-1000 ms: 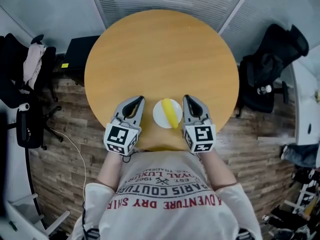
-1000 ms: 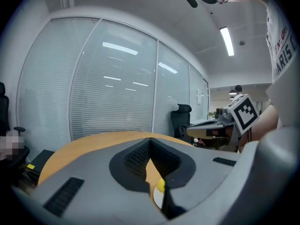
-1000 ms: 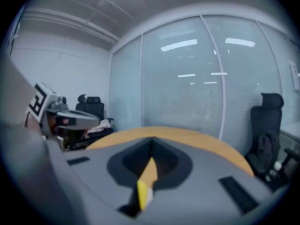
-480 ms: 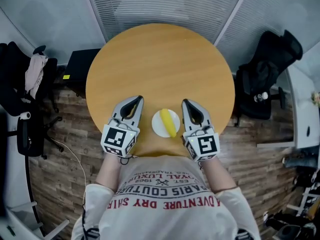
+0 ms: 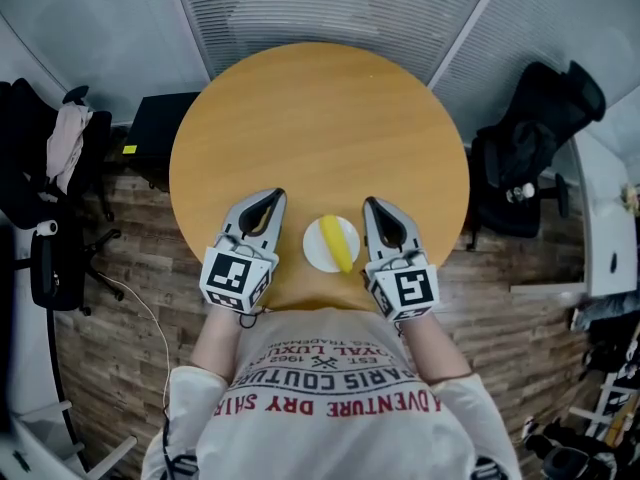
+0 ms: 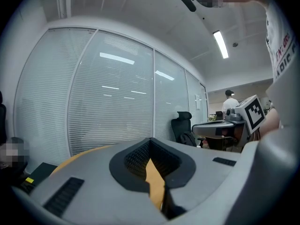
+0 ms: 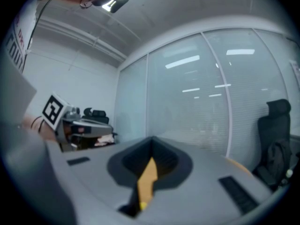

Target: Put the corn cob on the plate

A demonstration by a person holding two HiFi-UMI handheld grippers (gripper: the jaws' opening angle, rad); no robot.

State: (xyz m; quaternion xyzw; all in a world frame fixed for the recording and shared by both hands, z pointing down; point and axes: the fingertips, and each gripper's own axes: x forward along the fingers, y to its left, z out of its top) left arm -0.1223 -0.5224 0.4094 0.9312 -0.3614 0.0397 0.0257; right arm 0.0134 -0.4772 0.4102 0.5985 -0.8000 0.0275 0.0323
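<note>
While corn cob [image 5: 340, 243] lies on the plate [image 5: 314, 251], left gripper [image 5: 272, 197] hovers just left of the plate and right gripper [image 5: 371, 204] just right. Both are clenched empty.

The round table [image 5: 320, 118] lies open across the frame's upper middle. Near its lower edge, the plate [image 5: 317, 245] with the corn cob [image 5: 340, 246] fills the gap between the left gripper [image 5: 274, 198] and the right gripper [image 5: 370, 204]. A black chair [image 5: 530, 148] crowds the table's right side.

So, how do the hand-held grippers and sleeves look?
The left hand-held gripper and right hand-held gripper are grey tapering shells with black ribbed pads; each carries a cube of black-and-white square markers. The T-shirt is white, short-sleeved, with red and dark print.
</note>
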